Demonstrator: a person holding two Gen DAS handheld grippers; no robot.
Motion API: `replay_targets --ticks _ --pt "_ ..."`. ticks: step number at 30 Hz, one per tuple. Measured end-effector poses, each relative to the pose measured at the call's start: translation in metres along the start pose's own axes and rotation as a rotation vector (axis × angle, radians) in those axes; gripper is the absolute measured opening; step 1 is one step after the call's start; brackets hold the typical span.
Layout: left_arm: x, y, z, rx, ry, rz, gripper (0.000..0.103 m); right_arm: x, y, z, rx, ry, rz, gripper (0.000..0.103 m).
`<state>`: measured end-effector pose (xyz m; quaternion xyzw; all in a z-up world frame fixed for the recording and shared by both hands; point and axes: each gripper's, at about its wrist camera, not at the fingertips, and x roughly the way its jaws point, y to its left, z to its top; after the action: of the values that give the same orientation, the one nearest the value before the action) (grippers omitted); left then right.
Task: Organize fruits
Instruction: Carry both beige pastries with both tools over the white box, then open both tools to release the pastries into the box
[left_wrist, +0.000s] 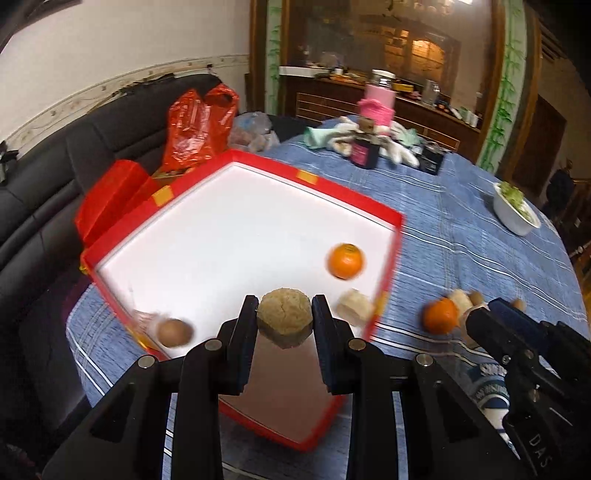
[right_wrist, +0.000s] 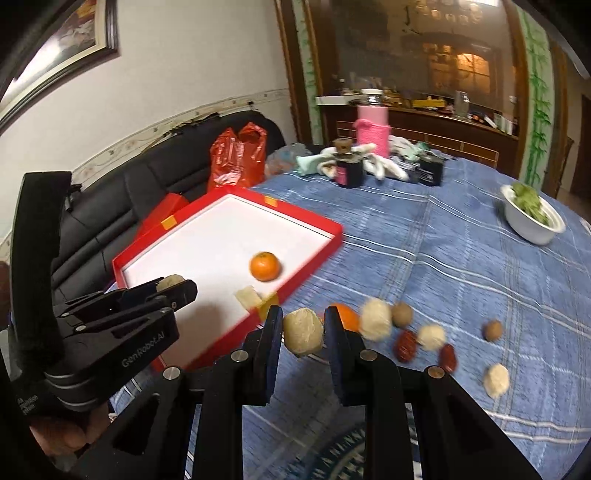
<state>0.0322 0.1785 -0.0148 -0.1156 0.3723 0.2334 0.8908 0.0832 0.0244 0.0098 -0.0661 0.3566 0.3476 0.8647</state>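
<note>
Table (right_wrist: 461, 266) under blue striped cloth: red tray (right_wrist: 317, 254), white bowl (right_wrist: 532, 232), dark jar (right_wrist: 349, 170), loose fruit, perhaps 2 dates (right_wrist: 406, 341).

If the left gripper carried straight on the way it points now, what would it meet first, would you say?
Probably the white floor of the red box: the left gripper, shut on a tan lump, points down into it; depth is unclear.

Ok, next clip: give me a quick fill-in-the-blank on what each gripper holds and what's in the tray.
1. Each gripper is shut on a pale, rough ____.
2. The left gripper holds its piece over the red ____.
3. The round orange fruit inside the tray numbers ____.
4. The white bowl holds something ____ in colour.

Missing: lump; tray; one; green
</note>
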Motion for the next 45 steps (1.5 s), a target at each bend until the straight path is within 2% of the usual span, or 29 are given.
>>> replay_targets --ticks 8,19,34,37,38,39,41,43,45 --pt "0.017 0.031 0.019 -0.036 -0.007 0.06 0.027 0.035 0.031 0.028 -0.046 0.018 0.038 0.023" --pt "0.044 0.066 0.036 -0.078 0.025 0.107 0.027 0.086 0.065 0.042 -0.087 0.076 0.079 0.023" --pt "0.067 0.077 0.039 -0.102 0.083 0.148 0.028 0.119 0.071 0.041 -0.101 0.146 0.098 0.023" --pt "0.071 0.084 0.038 -0.13 0.114 0.171 0.04 0.125 0.071 0.039 -0.096 0.164 0.096 0.024" --pt "0.071 0.084 0.037 -0.13 0.122 0.18 0.053 0.127 0.07 0.038 -0.088 0.177 0.099 0.024" --pt "0.071 0.084 0.037 -0.125 0.125 0.185 0.06 0.128 0.07 0.037 -0.081 0.188 0.105 0.025" --pt "0.066 0.082 0.036 -0.118 0.112 0.187 0.06 0.129 0.068 0.035 -0.065 0.195 0.103 0.031" --pt "0.06 0.082 0.036 -0.118 0.098 0.19 0.06 0.125 0.067 0.034 -0.057 0.187 0.107 0.052" --pt "0.051 0.08 0.036 -0.127 0.081 0.188 0.062 0.114 0.068 0.034 -0.068 0.163 0.111 0.062"
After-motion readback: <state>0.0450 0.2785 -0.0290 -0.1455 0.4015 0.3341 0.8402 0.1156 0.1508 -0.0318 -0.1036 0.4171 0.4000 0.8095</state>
